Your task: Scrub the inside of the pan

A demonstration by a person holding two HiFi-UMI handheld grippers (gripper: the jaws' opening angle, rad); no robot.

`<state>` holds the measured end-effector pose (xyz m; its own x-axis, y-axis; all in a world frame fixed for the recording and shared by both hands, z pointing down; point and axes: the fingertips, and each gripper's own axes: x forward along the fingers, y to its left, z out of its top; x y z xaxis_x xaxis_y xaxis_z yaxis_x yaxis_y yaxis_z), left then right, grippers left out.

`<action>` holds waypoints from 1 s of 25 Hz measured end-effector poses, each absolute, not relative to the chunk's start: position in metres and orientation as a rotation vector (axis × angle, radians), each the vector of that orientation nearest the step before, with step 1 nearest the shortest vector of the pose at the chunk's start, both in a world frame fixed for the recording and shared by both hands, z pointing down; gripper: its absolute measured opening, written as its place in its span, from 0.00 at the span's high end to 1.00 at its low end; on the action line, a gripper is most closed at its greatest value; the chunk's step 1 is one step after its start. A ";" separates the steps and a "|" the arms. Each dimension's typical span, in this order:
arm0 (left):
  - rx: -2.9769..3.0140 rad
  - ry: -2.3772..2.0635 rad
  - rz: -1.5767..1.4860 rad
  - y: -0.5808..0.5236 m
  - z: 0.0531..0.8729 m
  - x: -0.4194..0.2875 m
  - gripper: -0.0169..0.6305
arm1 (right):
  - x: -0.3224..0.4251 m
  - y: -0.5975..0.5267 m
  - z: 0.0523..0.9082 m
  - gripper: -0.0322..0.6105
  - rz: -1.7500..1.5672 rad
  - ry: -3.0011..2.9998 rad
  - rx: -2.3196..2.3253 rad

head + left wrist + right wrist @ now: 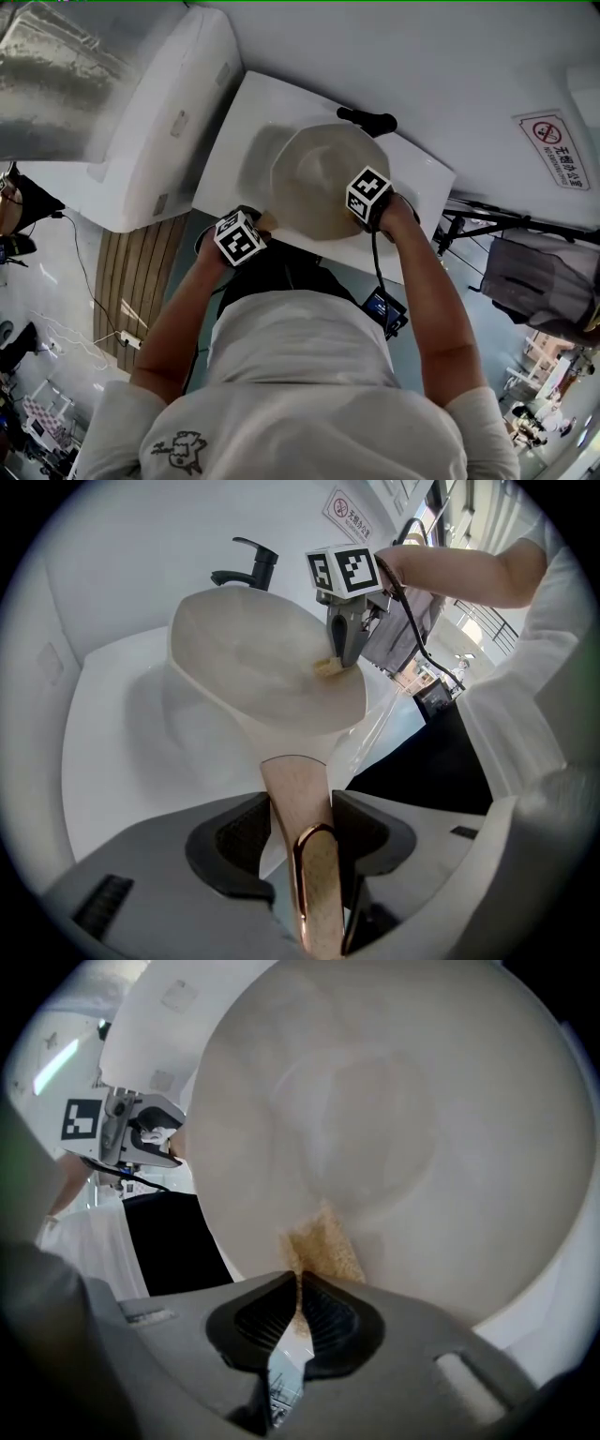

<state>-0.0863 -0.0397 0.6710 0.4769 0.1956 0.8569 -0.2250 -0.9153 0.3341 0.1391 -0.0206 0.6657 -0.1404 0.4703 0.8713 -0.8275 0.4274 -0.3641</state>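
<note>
Presently found pan (319,183) tilted over white sink (246,103), just below black tap (367,120). Noted left claw (300,810) clamped on wooden handle (292,780), apparently carrying the pan's full weight. Noted right claw (298,1309) pinched tight on tan sponge (323,1241), pressed against the inner wall near the rim. Judged pan rigid and moderately heavy, smooth lining likely slippery once wet; judged sponge soft and yielding. Recommend grip on handle close to the bowl, to resist twisting under scrubbing pressure.

cream pan (319,183), tan sponge (323,1246), blk tap (367,120), wht sink (234,150).
</note>
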 end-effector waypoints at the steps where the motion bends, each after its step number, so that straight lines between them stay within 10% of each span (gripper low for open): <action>1: 2.326 -0.025 1.425 -0.039 0.671 -0.087 0.66 | 0.143 -0.023 0.665 0.92 1.131 -1.252 0.369; 25: 2.321 -0.021 1.436 -0.039 0.672 -0.087 0.66 | 0.181 -0.175 0.640 0.92 0.310 -1.288 0.733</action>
